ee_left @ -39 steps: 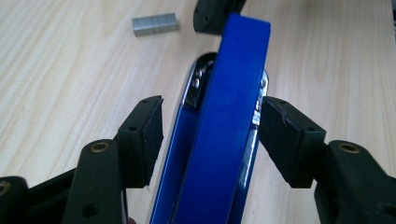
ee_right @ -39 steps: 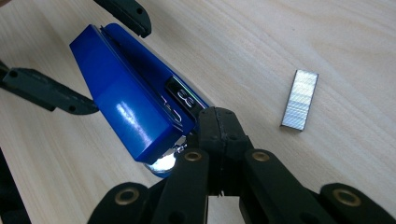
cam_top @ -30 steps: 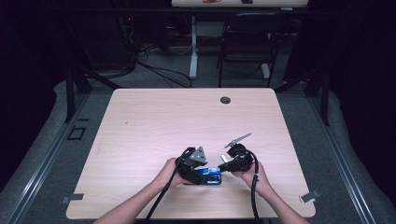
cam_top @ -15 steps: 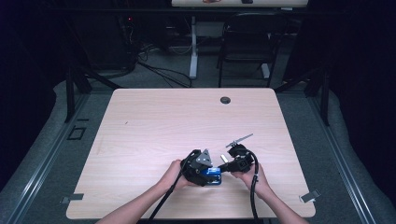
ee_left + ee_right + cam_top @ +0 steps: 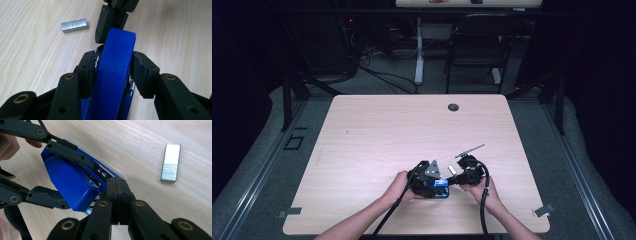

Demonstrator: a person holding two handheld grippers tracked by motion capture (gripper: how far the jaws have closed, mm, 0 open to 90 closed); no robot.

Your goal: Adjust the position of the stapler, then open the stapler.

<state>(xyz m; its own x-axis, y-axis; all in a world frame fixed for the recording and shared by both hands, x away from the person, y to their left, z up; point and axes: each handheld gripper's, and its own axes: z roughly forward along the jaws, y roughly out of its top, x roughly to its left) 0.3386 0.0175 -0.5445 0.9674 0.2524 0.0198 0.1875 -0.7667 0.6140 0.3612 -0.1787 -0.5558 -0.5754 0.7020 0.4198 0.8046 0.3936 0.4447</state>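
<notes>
While the left gripper has just been closing its black jaws on the glossy blue stapler, the right gripper is closed, near the metallic staple block.

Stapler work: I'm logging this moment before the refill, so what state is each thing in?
Blue stapler: closed, lying on the table, clamped from both sides.
Left tongs: have just been closing, pads pressed on the stapler's sides.
Right tongs: shut, tips against the stapler's end.
Staple strip: loose on the table, untouched.
</notes>
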